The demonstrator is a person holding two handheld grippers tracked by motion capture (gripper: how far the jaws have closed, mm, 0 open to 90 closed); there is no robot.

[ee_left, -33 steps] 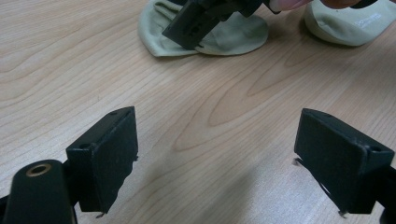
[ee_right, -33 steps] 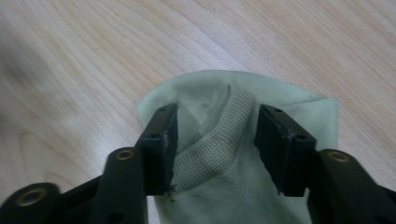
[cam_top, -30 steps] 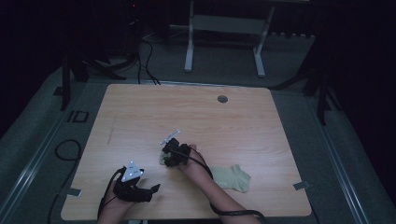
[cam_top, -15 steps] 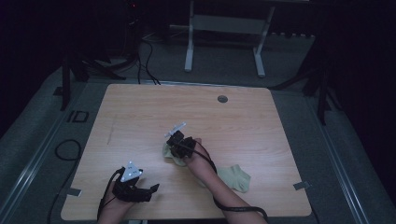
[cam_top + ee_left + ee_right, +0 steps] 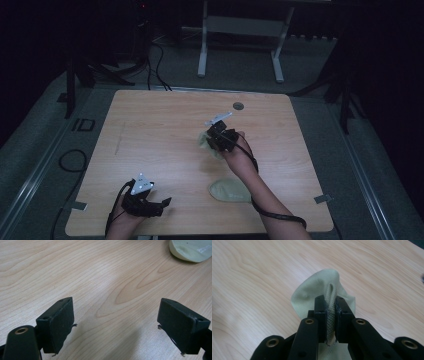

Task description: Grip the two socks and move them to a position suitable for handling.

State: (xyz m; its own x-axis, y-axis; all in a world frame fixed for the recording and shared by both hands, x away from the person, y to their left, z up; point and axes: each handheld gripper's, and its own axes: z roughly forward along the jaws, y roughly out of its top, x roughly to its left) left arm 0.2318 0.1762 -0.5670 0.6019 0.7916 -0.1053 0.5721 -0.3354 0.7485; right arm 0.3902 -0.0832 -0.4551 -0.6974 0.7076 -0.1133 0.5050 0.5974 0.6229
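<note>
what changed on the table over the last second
The right gripper, shut on the pale green sock, carried it away from the person, toward the far edge of the table. The left gripper stayed open at the near left, and the second sock stayed flat near the front edge.

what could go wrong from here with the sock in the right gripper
1. The right gripper pinches only a narrow fold of the pale green sock; the rest hangs loose, so it might slip out or drag on the table.
2. The left gripper is open and rests far from the second sock, so it cannot steady either one quickly.
</note>
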